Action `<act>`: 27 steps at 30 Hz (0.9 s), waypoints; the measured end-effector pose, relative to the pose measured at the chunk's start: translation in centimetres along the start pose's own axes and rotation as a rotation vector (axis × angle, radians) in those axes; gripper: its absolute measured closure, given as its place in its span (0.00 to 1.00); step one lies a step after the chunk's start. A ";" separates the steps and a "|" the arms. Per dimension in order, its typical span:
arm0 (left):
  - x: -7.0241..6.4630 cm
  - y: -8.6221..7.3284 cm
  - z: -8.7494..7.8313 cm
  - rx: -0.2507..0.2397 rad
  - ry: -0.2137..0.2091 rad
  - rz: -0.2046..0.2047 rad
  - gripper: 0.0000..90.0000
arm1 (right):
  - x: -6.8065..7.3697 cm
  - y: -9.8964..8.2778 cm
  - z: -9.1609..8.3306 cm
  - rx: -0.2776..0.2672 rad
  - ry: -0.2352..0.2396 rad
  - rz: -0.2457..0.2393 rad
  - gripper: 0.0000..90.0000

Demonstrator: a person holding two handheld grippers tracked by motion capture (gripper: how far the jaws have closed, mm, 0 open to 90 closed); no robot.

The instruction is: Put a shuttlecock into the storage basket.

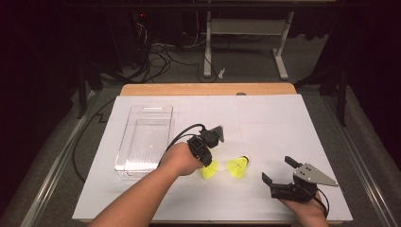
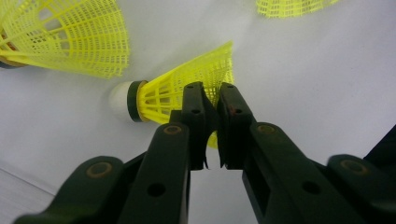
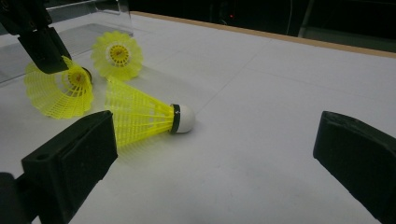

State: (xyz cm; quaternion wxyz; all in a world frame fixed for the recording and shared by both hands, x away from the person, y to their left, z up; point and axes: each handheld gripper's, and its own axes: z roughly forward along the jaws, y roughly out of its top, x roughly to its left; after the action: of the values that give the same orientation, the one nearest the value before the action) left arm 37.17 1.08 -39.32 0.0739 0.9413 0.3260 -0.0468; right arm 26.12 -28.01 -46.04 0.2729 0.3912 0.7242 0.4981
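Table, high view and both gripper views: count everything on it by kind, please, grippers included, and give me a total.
Yellow shuttlecocks: 3
Clear plastic bin: 1
Hand-held grippers: 2
Total: 6

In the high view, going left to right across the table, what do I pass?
Clear plastic bin → left gripper, jaws shut on the skirt of a yellow shuttlecock → second yellow shuttlecock lying free → right gripper, jaws open.
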 end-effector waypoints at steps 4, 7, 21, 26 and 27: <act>0.1 -0.1 -0.1 0.009 0.000 0.010 0.97 | 0.0 0.0 0.0 -0.001 0.001 0.001 0.00; 0.2 -0.2 -0.3 -0.003 0.002 0.003 0.98 | -0.1 0.0 0.0 -0.001 0.000 0.002 0.00; 0.9 -0.8 -1.3 -0.018 0.008 -0.019 0.99 | 0.0 0.0 0.1 0.002 0.000 0.002 0.00; 1.3 -1.0 -1.7 -0.027 0.007 -0.037 0.99 | 0.0 0.0 0.1 0.001 0.001 -0.001 0.00; 1.4 -1.1 -1.8 -0.024 0.011 -0.033 0.99 | 0.0 0.0 0.1 0.001 0.000 0.000 0.00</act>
State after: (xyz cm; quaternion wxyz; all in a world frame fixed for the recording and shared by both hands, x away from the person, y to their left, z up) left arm 37.70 3.06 -37.86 0.0828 0.9351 0.3423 -0.0386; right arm 26.14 -27.97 -46.09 0.2724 0.3913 0.7245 0.4977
